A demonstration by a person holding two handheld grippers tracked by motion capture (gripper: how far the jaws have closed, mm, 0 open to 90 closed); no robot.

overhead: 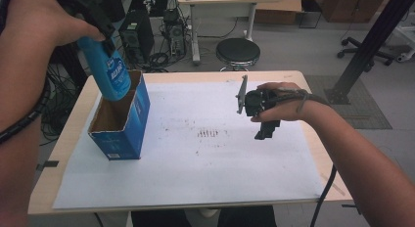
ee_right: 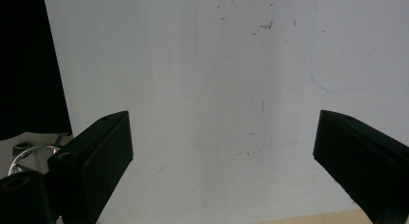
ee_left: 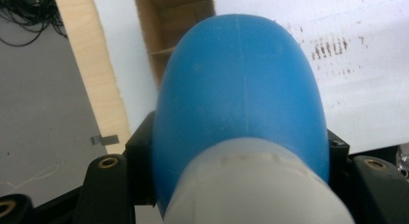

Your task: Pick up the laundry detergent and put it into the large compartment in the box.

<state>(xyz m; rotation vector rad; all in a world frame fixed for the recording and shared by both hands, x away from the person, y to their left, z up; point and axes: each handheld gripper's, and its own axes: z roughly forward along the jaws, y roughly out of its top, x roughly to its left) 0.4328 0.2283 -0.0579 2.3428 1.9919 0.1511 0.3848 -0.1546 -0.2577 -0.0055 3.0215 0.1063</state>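
In the high view the left tool (overhead: pixel 103 38) is clamped on the neck end of a blue plastic bottle with a white cap (overhead: pixel 111 70), hanging base-down over the open top of a blue cardboard box (overhead: pixel 131 123) near the left edge of the wooden surface (overhead: pixel 73 120). The left gripper view looks along the bottle (ee_left: pixel 241 89) into the box (ee_left: pixel 173 21), whose brown inside holds nothing that can be made out. The right tool (overhead: pixel 266 134) hovers over the white paper sheet (overhead: pixel 195 178), well apart from the box; the right gripper view shows its jaws wide apart above bare, stained paper (ee_right: pixel 217 113), with open room around.
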